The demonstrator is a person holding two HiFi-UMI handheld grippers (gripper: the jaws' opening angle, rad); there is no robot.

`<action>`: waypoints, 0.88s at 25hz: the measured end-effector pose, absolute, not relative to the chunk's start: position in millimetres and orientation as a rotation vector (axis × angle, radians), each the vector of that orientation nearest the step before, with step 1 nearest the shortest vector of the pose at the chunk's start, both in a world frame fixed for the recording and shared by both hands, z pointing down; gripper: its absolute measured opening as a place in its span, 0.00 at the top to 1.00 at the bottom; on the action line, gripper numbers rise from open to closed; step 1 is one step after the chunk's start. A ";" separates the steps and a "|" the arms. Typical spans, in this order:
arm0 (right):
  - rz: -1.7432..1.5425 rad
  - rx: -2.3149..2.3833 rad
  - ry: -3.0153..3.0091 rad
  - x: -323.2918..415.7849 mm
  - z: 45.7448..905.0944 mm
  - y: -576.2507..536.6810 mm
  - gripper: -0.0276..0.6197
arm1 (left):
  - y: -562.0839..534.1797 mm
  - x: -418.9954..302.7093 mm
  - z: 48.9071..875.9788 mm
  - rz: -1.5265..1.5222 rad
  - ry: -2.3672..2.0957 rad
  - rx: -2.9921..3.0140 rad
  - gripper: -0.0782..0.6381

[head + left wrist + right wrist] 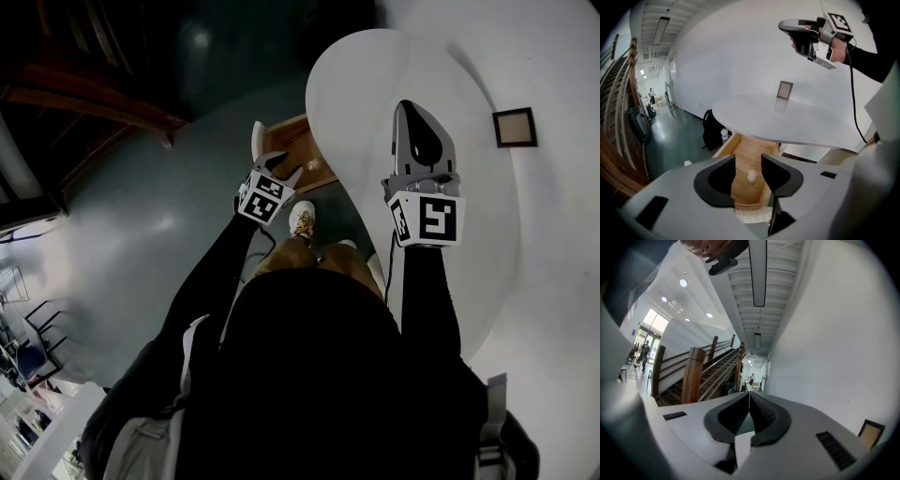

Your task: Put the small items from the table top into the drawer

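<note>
Room: big hall with a grey-green floor (141, 234), a wooden staircase (712, 371) off to one side and a plain white wall behind the table.
Surface: white oval table (797, 124). A small square frame (784, 90) stands near its far edge, by the wall.
Drawer: wooden drawer (729, 143), pulled out from under the table's edge on the person's left and sitting open.
Left gripper: left gripper (748, 157) has its jaws spread wide with the pads touching nothing. It's tilted down over the open drawer.
Right gripper: right gripper (749, 397) has its jaws pressed together with nothing pinched. It's held level above the table top, clear of it.
Small item: whitish little lump (752, 176) lying on the drawer's floor, roughly midway between the side walls. From the left gripper view it shows through the gap between the jaws, but it's down below them, apart from both pads.
Extras: black backpack (710, 131) on the floor beside the table.
</note>
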State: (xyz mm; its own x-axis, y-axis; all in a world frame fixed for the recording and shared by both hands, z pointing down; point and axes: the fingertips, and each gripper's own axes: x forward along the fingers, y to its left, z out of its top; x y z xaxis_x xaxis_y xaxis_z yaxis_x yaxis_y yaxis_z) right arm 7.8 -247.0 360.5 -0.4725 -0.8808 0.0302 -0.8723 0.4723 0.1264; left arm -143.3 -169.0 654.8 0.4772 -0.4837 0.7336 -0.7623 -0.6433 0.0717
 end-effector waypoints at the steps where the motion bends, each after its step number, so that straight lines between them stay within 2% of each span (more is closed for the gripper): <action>1: -0.144 1.562 -2.617 7.5 360.2 -246.6 0.91 | -170.2 -144.1 654.6 0.980 -1.045 2.342 0.64; 11: -0.177 1.566 -2.605 -10.2 352.6 -245.2 0.91 | -205.3 -163.8 604.2 0.867 -1.171 2.420 0.64; 22: -0.266 1.642 -2.625 -23.1 328.4 -241.3 0.91 | -263.0 -168.0 448.1 0.548 -1.319 2.716 0.64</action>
